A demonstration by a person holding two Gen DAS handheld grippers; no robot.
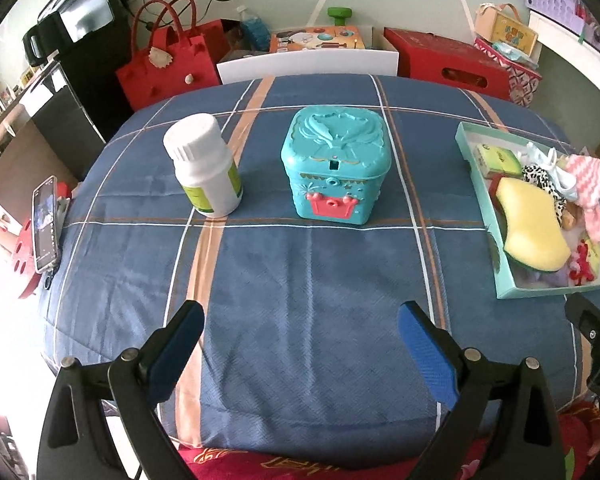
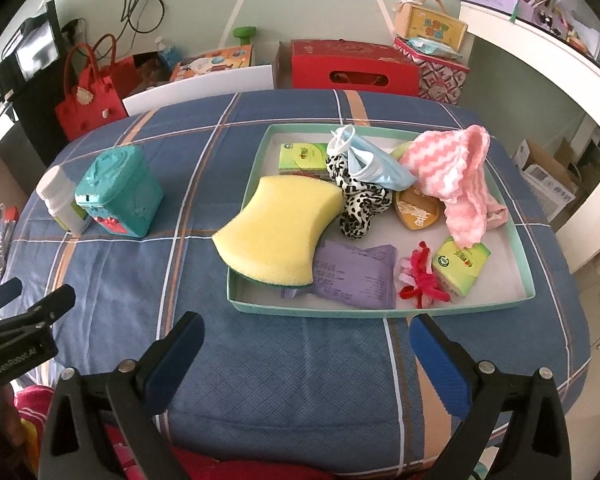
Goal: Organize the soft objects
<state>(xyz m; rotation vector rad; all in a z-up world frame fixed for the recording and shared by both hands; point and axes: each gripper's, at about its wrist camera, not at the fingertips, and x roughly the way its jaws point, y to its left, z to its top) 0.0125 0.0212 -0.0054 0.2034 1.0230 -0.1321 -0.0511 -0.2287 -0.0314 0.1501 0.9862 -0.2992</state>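
Both sets of fingers are spread wide and hold nothing: left gripper (image 1: 300, 344), right gripper (image 2: 306, 346). Just past the right fingers sits the tray (image 2: 380, 312), with the yellow sponge (image 2: 280, 232) and pink cloth (image 2: 456, 176) already inside. This could be before sorting or after it.

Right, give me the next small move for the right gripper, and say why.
Probably ease the right gripper forward and down over the yellow sponge. It is open and empty, short of the tray, and the sponge is the nearest soft item, overhanging the tray's near-left rim with nothing lying on top of it. The left gripper is also open, facing the teal box.
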